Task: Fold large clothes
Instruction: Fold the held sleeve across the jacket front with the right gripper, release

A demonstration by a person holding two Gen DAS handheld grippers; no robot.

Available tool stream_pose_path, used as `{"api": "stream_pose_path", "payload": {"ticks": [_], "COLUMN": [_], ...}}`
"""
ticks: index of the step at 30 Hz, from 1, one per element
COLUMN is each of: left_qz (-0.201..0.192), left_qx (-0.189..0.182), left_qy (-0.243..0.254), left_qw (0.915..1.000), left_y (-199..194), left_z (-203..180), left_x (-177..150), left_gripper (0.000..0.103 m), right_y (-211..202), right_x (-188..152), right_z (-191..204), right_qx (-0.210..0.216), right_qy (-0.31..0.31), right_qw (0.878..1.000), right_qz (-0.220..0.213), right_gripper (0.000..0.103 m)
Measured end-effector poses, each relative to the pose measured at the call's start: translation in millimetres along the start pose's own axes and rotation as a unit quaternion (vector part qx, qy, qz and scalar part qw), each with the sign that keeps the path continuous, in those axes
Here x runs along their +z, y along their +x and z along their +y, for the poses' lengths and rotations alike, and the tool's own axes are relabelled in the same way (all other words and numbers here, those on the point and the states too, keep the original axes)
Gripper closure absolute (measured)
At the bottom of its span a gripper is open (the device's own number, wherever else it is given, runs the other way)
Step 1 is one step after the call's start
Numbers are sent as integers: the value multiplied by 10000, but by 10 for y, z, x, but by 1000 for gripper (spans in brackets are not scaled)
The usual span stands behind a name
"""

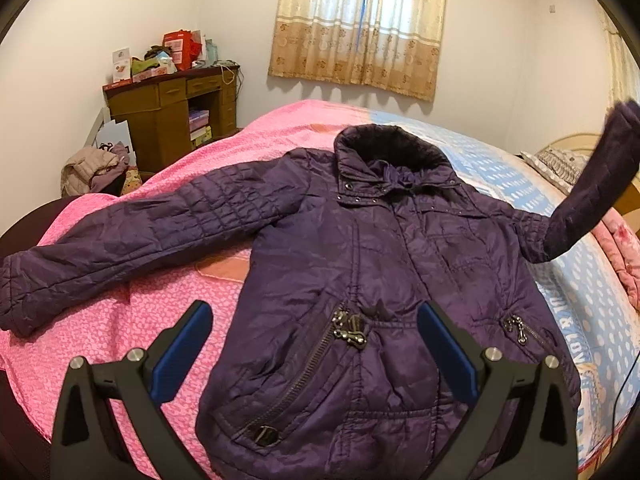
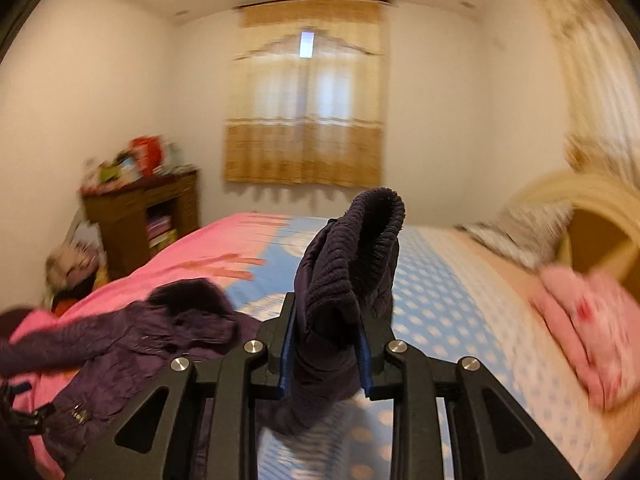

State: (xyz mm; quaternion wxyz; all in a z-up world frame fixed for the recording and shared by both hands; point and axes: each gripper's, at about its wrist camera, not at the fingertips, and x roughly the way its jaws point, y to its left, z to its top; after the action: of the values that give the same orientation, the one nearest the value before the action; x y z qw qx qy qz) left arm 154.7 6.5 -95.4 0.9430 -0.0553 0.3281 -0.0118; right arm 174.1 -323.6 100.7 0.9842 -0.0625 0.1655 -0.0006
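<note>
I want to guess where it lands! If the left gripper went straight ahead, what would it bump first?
Most likely the purple jacket on the bed: the open left gripper points down at its lower front, near the zipper pocket. Exact depth is unclear.

Both cameras face the curtained window [image 1: 358, 28] across the bed [image 1: 520, 184]; the left looks down close over the jacket [image 1: 360, 248], the right rides nearer level.
</note>
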Motion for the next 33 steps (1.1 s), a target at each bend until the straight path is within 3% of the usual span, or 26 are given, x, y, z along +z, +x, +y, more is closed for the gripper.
{"api": "stream_pose_path", "payload": {"ticks": [5, 9, 16, 20, 24, 26, 28, 31, 33], "left_qz": [-40, -42, -63, -55, -60, 49, 135, 78, 37], "left_qx": [-5, 7, 95, 159, 137, 75, 77, -69, -282], "left_qy": [-113, -193, -292, -370, -319, -255, -260, -258, -228], "left_qw": [9999, 9998, 9995, 9992, 9994, 9996, 9995, 9996, 9993], "left_y": [-17, -3, 28, 65, 132, 187, 239, 276, 317], "left_z": [84, 137, 222, 280, 264, 254, 262, 228, 163], "left_x": [41, 61, 81, 71, 39, 17, 32, 151, 243], "left_gripper": [0, 0, 0, 0, 0, 0, 0, 0, 0], "right_y": [168, 426, 839, 1091, 1409, 1424, 1329, 1132, 1043], "right_x": [105, -14, -883, -1332, -1682, -1765, -1777, -1731, -1725], "right_z": [808, 1525, 2536, 2866, 2918, 2838, 2723, 2361, 2040], "right_qx": [502, 898, 1621, 1807, 1977, 2153, 2204, 2188, 2000], "right_qy": [-909, -1706, -2834, -2993, -2700, -2471, -2321, -1794, -1366], "right_qw": [9946, 9809, 9414, 9305, 9299, 9278, 9298, 9437, 9554], "right_qz": [31, 256, 852, 1095, 1528, 1782, 1818, 1714, 1688], "right_gripper": [78, 78, 78, 78, 72, 58, 57, 56, 48]}}
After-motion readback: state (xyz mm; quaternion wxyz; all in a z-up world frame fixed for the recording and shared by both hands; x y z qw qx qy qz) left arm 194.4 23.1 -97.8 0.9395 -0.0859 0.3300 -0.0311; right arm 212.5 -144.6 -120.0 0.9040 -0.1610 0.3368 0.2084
